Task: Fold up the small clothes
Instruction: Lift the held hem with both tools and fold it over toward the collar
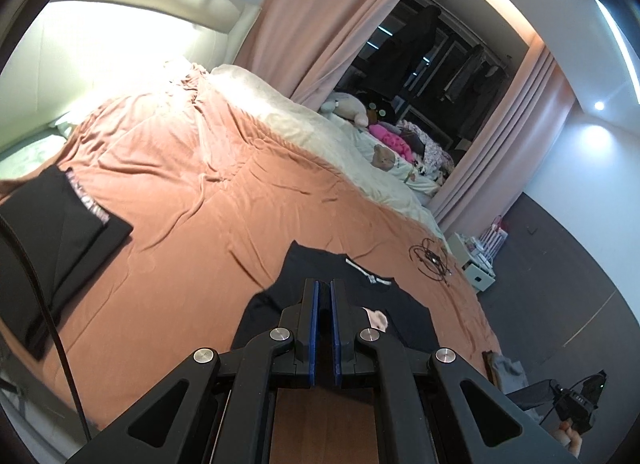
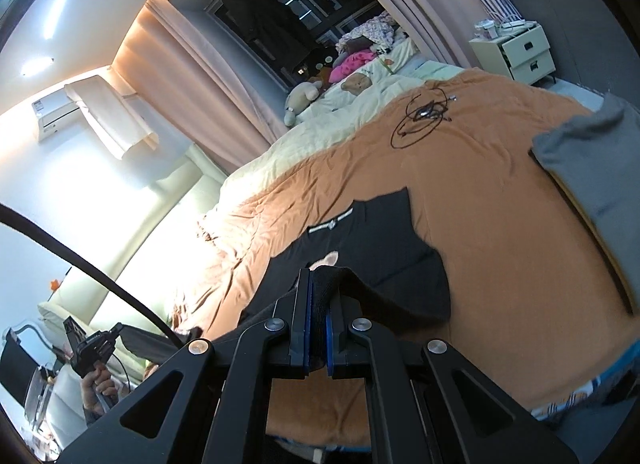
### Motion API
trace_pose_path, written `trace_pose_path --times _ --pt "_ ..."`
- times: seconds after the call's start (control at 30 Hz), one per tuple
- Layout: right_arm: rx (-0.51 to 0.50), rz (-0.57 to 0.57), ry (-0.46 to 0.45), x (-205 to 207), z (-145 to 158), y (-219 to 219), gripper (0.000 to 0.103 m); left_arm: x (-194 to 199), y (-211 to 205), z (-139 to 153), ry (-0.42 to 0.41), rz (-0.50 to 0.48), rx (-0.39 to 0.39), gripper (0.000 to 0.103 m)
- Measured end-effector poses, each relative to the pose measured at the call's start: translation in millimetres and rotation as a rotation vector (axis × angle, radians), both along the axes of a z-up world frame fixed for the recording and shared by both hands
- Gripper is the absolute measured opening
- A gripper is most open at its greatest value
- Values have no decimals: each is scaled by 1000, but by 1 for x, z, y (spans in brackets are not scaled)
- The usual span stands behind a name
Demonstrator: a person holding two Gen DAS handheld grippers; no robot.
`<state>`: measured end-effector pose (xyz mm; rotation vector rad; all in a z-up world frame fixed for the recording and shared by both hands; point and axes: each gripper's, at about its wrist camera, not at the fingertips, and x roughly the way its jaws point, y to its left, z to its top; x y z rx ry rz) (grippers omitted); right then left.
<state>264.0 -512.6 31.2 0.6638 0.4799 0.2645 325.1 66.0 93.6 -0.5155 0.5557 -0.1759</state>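
One black shirt (image 2: 372,240) lies mid-bed on the orange bedspread (image 2: 500,224), right gripper (image 2: 319,284) pinching its hem, left gripper (image 1: 324,296) pressed together over it, hold unclear; also one folded black garment (image 1: 60,232), one grey garment (image 2: 592,160), one cable coil (image 2: 424,116).

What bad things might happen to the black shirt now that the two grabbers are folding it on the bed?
1. The right gripper pinches only a small bunch of the black shirt, so the cloth might slip out mid-fold.
2. The left gripper is shut, but whether it holds any cloth is unclear; if not, the fold may come out crooked.
3. The coiled cable lies on the orange blanket beyond the shirt; a big swing might snag it.
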Motion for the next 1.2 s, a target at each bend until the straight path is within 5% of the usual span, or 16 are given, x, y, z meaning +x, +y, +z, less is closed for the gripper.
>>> trace_pose_path --times 0.63,1.2 --pt "-53 -37 39 138 22 3 1 165 -29 16 39 -15 75 6" --pt "-80 -52 260 292 -28 8 2 314 -49 -94 272 10 143 6"
